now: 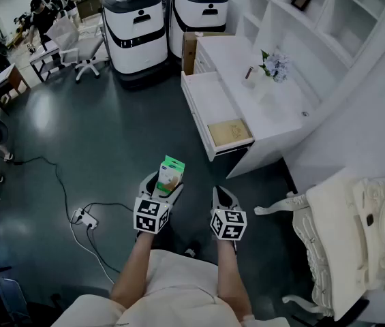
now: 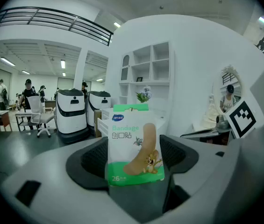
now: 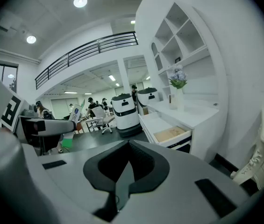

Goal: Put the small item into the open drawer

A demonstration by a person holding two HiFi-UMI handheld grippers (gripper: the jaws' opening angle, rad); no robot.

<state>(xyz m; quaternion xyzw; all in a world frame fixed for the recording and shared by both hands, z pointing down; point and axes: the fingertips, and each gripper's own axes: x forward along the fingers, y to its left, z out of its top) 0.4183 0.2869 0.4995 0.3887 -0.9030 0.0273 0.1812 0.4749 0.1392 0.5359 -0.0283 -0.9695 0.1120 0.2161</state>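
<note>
The left gripper [image 1: 161,189] was closed on the box [image 2: 132,146] of bandages, its 2 jaws spread wide with a pad against each side, so the box stood upright with its printed face to that gripper's camera and its long axis pointing out along the jaws. The right gripper [image 1: 223,196], just beside it, had its jaws together with nothing between them. Both hung over the dark floor [image 1: 110,135], clear of any furniture. The open drawer [image 1: 212,101] lay ahead and to the right of the box, well apart from it, pulled out leftward from the white desk [image 1: 260,107]; its long side ran away from the person. A flat tan item [image 1: 229,132] filled its near end and the far part looked bare. The right gripper was the nearer to the drawer, but the left one carried the box, so the carry would probably have to go forward and across to the right, then down over the rim. On the desk stood flowers [image 1: 274,65], with shelves [image 1: 328,12] on the wall behind. A white chair [image 1: 328,237] stood at the right. 2 white machines [image 1: 134,26] stood beyond the drawer, and farther off people sat at desks.
</note>
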